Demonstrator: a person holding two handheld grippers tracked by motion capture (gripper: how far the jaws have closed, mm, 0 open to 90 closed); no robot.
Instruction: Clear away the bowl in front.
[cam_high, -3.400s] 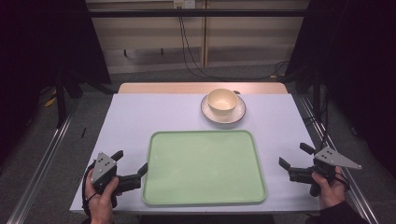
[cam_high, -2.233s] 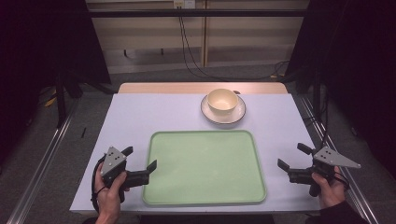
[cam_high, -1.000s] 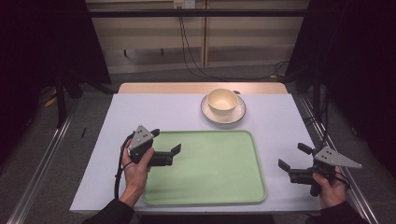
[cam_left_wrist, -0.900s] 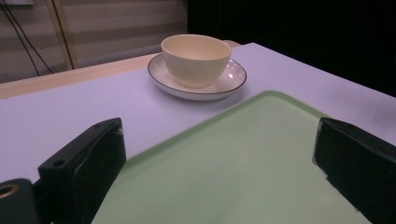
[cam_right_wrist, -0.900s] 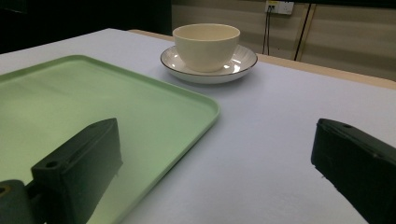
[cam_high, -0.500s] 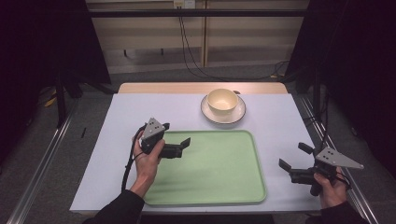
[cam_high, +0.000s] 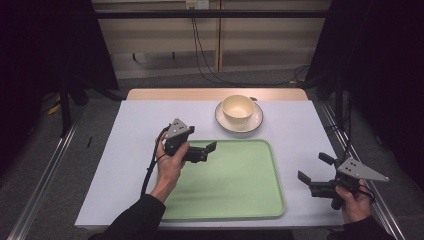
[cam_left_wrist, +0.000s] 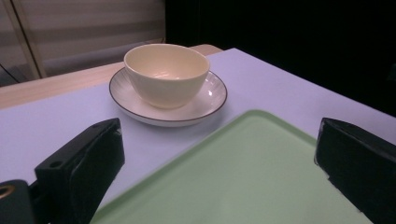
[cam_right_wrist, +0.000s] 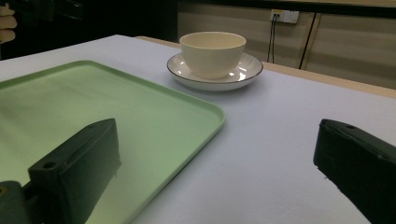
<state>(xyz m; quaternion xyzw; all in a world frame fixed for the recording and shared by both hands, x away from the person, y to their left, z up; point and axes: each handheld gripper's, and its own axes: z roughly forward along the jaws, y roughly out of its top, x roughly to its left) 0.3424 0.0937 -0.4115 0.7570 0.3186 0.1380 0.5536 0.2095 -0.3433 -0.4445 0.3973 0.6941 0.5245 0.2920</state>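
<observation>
Cream ceramic bowl (cam_high: 238, 108) sits on white dark-rimmed saucer (cam_high: 239, 120), far side of the table, beyond the pale green plastic tray (cam_high: 235, 185). Left gripper view: we see the bowl's empty inside. Left gripper (cam_high: 210, 149), jaws spread, hangs over the tray's near-left corner, bowl ahead; it's closer than 0.5 s ago. Right gripper (cam_high: 311, 172) spread, well apart.

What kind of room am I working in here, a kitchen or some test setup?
Most likely a lab recording station, not a kitchen: black curtains flank the table, metal rails run along the floor, and cables hang from a wall socket.
</observation>
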